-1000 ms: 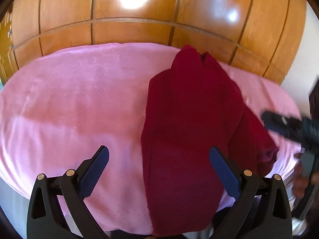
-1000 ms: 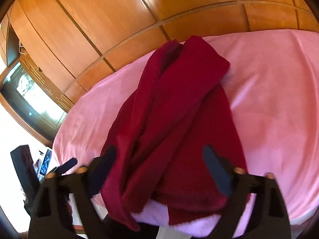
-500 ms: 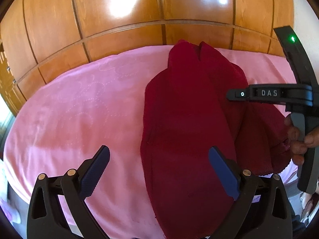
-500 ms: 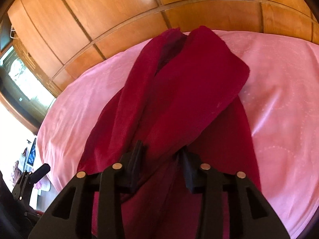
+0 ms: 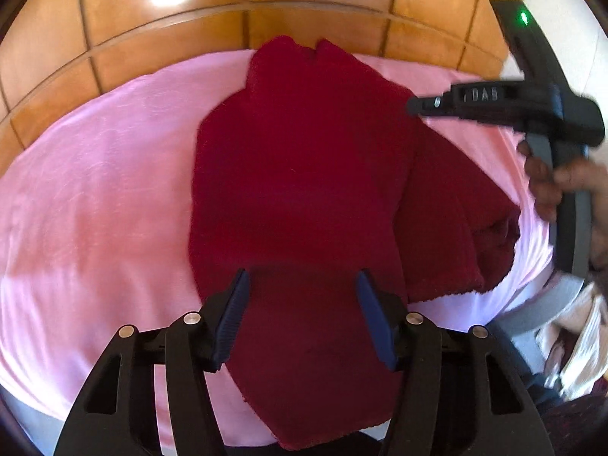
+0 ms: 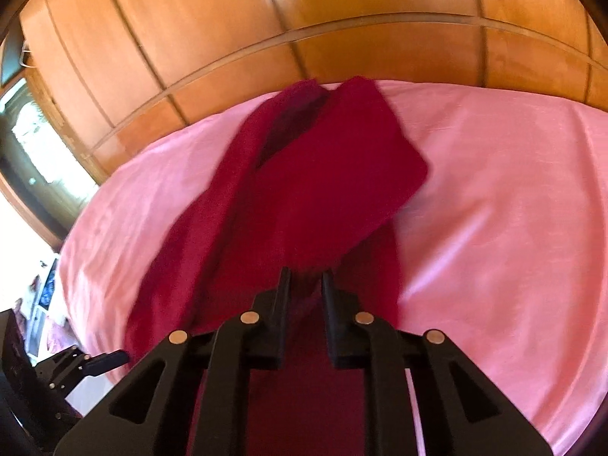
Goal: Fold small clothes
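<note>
A dark red garment (image 5: 304,174) lies lengthwise on a pink bedsheet (image 5: 95,190), its near end hanging over the front edge. My left gripper (image 5: 302,315) is partly open, its fingers straddling the garment's near part without pinching it. My right gripper (image 6: 306,285) is shut on a fold of the garment (image 6: 323,190) and holds it lifted off the sheet (image 6: 513,209). The right gripper's body (image 5: 505,106) shows in the left wrist view at upper right, with a hand on it.
A wooden panelled wall (image 5: 266,0) stands right behind the bed. The left gripper tool (image 6: 76,361) shows at lower left in the right wrist view. Pale cloth (image 5: 577,334) lies off the bed's right side. A bright window (image 6: 34,144) is at far left.
My right gripper closed on a fold of the garment and raised it. My left gripper's fingers narrowed and moved in over the garment's near end.
</note>
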Tool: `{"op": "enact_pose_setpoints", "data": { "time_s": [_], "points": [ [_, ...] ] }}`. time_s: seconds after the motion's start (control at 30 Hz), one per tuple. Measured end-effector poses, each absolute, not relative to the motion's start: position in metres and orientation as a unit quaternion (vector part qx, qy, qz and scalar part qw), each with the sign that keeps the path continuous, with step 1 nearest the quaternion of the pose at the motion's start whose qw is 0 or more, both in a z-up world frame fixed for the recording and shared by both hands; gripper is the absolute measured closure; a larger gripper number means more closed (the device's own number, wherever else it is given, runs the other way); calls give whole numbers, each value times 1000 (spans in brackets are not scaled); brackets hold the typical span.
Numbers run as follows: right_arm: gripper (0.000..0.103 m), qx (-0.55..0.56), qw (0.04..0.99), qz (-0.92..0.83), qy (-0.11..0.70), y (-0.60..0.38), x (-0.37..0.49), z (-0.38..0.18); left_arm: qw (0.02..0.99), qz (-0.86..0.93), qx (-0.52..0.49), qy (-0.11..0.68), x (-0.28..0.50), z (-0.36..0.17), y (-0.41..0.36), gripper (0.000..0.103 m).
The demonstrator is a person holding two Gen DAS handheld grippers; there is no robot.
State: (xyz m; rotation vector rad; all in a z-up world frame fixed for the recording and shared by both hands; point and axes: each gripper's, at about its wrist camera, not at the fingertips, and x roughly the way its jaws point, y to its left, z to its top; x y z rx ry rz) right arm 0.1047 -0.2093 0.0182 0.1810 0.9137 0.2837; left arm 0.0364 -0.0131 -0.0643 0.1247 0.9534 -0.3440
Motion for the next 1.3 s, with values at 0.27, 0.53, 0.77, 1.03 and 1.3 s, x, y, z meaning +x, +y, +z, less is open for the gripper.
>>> {"op": "enact_pose_setpoints", "data": {
  "time_s": [0.27, 0.53, 0.77, 1.03, 1.3],
  "points": [
    [76, 176, 855, 206, 443, -227, 86, 25, 860, -186, 89, 466, 29, -74, -29, 46],
    [75, 197, 812, 268, 480, -182, 78, 9, 862, -201, 82, 458, 20, -68, -25, 46],
    [89, 203, 803, 259, 497, -164, 93, -1, 860, -230, 124, 438, 7, -68, -47, 26],
    [97, 126, 852, 253, 442, -169, 74, 37, 855, -247, 62, 452, 14, -60, -21, 92],
    [97, 83, 923, 113, 358, -268, 73, 94, 877, -218, -112, 413, 35, -6, 79, 94]
  ]
}}
